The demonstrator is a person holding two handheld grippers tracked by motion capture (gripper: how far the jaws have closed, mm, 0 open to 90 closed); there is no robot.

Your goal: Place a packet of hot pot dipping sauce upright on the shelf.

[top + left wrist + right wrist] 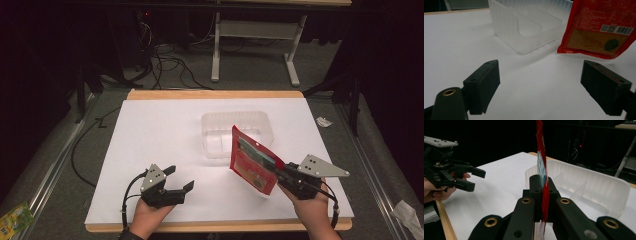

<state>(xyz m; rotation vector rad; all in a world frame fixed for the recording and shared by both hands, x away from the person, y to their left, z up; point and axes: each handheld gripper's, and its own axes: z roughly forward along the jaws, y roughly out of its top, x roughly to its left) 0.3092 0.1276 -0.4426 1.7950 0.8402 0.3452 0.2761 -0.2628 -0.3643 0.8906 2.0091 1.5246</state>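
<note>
High view, nearest edge first: the left gripper [172, 186] sits low over the white table [150, 130], held by a hand [148, 217], jaws spread wide with nothing between them. The left gripper view confirms this: both black jaws stand well apart over bare surface.

Right gripper [281, 171] is pressed together on one edge of the red pouch [251, 161], holding it upright and clear of the table, just beside the near right corner of the clear plastic bin [235, 134]. In the right gripper view the pouch [542, 162] shows edge-on, thin as a sheet, rising straight between the jaws.

Handling judgement: the pouch looks light, a flat foil or film packet with a small fill. It stands without drooping, so the material has some stiffness, but it would likely bend or swing if moved fast. Glossy film is probably slippery; a pinch on the sealed edge, as now, seems the safest hold. The printed back with its barcodes shows in the left gripper view [599, 27]; contents possibly a powder or dried goods, though the print is too small to read.

Farther off: the bin has internal dividers [526, 22] and appears empty. It is thin-walled and probably slides easily if nudged.
</note>
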